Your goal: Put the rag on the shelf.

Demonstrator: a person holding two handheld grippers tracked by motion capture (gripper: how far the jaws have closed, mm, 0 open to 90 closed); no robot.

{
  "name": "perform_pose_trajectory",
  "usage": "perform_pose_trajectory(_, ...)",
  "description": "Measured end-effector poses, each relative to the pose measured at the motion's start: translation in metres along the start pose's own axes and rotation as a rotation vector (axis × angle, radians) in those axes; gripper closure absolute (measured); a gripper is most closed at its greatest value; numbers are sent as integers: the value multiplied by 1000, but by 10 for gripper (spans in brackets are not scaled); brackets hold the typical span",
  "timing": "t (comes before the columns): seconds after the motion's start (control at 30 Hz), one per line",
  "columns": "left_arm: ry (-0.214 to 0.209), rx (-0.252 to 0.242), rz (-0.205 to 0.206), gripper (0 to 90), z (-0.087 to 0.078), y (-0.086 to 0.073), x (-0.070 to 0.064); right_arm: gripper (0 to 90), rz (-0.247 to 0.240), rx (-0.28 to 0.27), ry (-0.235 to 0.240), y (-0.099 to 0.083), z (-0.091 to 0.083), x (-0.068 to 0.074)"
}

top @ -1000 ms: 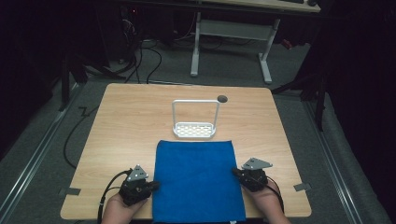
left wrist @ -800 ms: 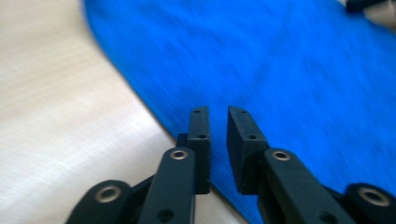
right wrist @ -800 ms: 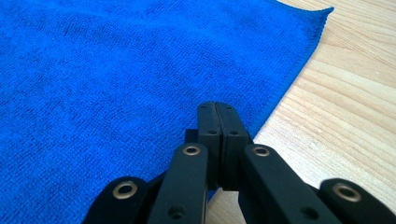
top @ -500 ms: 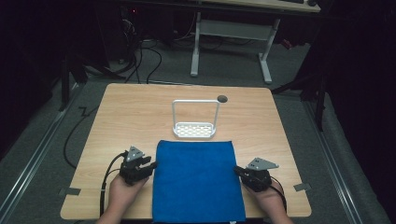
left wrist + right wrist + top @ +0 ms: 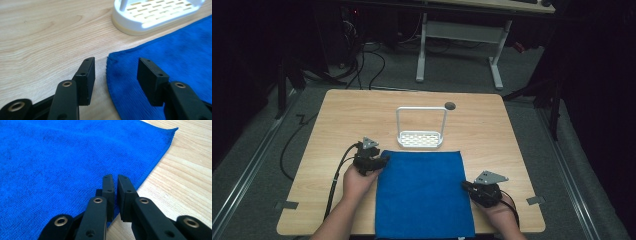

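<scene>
left gripper (image 5: 113,72) released, straddling far-left corner of towel (image 5: 422,192) | right gripper (image 5: 115,186) nearly clenched at towel's right edge, grasp unclear | risk: left jaw slides over fabric, misses corner, drags towel into rack (image 5: 420,139)

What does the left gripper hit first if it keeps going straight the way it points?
Probably the far left corner of the blue towel, which lies between the open jaws of the left gripper; beyond that, the white rack. Height above the towel is unclear.
</scene>
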State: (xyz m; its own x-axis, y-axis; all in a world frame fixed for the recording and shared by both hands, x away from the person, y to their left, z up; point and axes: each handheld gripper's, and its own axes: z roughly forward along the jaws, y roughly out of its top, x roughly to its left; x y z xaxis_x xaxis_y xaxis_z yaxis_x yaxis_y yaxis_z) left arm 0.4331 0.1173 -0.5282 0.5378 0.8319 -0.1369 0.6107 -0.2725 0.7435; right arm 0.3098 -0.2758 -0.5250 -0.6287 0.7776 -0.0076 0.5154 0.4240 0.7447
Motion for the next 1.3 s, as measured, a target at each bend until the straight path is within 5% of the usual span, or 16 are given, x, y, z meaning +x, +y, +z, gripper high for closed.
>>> perform_pose_trajectory(0.13, -6, -12, -4, 523, 7, 0, 3, 851, -3, 4, 0, 0, 1, 0)
perform_pose_trajectory(0.47, -16, -23, 2, 855, 8, -1, 6, 852, 16, 9, 2, -4, 2, 0)
perform_pose_trajectory(0.77, -17, -29, -17, 865, 7, -2, 8, 830, 49, 8, -25, -8, -4, 2)
perform_pose_trajectory(0.93, -22, -25, -12, 864, 7, -2, 7, 740, 121, -39, -78, 3, -8, -6)
perform_pose_trajectory(1.17, -41, -23, -26, 864, 8, -2, 9, 624, 199, -41, -145, 32, 17, -27)
perform_pose_trajectory(1.3, -53, -23, -38, 862, 8, -2, 11, 554, 248, -4, -165, 50, 45, -44)
